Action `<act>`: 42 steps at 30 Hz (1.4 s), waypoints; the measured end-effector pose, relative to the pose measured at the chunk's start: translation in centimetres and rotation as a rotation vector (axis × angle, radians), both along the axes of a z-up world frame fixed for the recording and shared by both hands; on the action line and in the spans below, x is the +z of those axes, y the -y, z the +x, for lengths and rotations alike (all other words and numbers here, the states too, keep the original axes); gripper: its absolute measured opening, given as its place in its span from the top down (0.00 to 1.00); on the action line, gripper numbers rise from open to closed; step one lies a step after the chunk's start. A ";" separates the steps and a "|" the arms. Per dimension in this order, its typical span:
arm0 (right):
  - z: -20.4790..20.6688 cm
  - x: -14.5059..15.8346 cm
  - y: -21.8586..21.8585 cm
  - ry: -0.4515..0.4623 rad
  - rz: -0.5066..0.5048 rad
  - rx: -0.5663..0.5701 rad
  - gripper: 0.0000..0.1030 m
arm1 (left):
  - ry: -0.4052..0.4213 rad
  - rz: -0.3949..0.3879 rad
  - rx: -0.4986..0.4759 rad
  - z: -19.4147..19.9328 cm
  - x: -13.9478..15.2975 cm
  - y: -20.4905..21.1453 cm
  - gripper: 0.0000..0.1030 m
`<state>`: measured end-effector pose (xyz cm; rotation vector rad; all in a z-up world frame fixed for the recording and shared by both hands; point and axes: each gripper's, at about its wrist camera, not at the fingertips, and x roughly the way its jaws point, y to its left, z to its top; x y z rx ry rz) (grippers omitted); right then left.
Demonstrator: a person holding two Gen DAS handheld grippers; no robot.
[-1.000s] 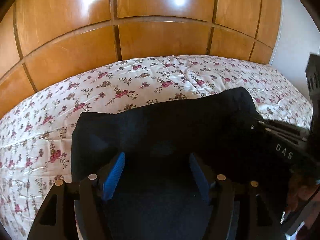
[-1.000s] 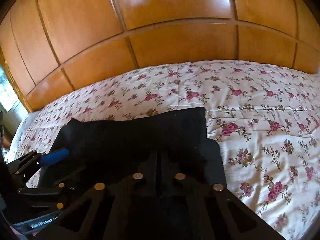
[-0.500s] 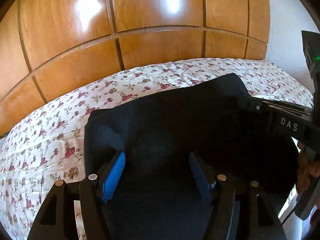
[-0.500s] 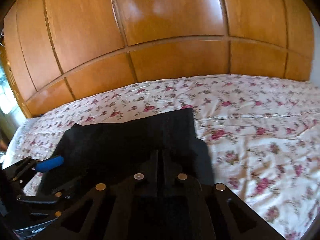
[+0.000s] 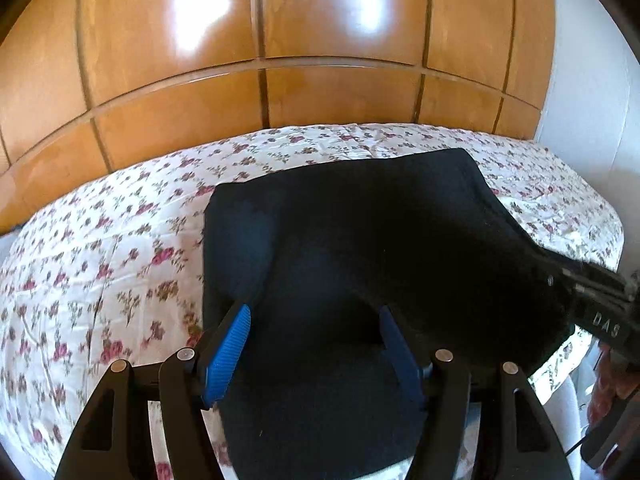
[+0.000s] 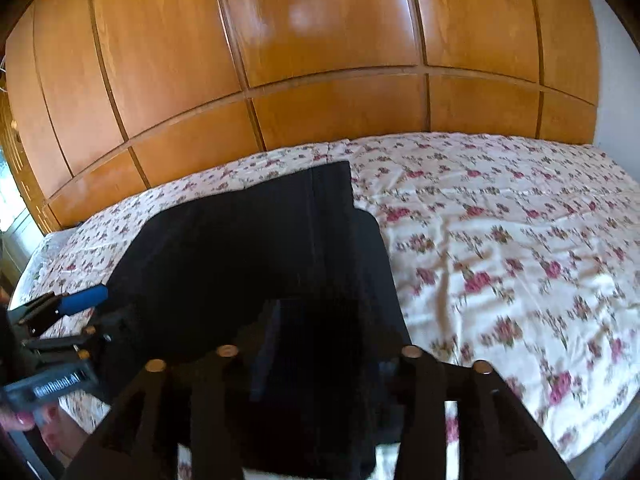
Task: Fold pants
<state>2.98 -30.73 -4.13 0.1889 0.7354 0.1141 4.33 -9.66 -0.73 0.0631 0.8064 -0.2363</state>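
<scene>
Pants (image 5: 360, 264): dark, folded into a compact block, lying on the flowered bedspread (image 5: 100, 264) at the near edge of the bed, well short of the wooden wardrobe (image 5: 320, 40) behind it. In the right wrist view the same pants (image 6: 248, 264) show a straight far edge and a stepped right side where layers do not line up exactly.

Left gripper (image 5: 316, 344): jaws spread wide, blue pads (image 5: 228, 356) on either side of the cloth with clear gaps; nothing pinched. It hovers over the near-left part of the pants.

Right gripper (image 6: 316, 360): jaws opening at this moment. Dark cloth lies between them, but the view is blurred and dark; the pads do not appear to press on it.

Judgement: fold looks laid down, release in progress.

Risks:
- Cloth snagging on a right pad as it parts, dragging the top layer and opening the fold.
- Near edge of the pants overhangs or sits at the bed edge; a tug toward the person could slide the block off.
- Uneven right side may slump if nudged.
</scene>
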 end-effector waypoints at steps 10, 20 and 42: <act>-0.8 -0.2 0.0 -0.013 -0.010 0.039 0.47 | -0.100 -0.113 0.071 -0.6 -0.8 -3.3 0.32; -0.5 -1.3 1.7 -0.057 0.029 0.017 0.28 | -0.165 -0.235 0.085 -0.8 -1.7 -5.0 0.27; 2.0 -2.9 4.2 -0.157 0.197 0.071 0.17 | -0.268 -0.399 0.023 -0.9 -3.6 -6.4 0.18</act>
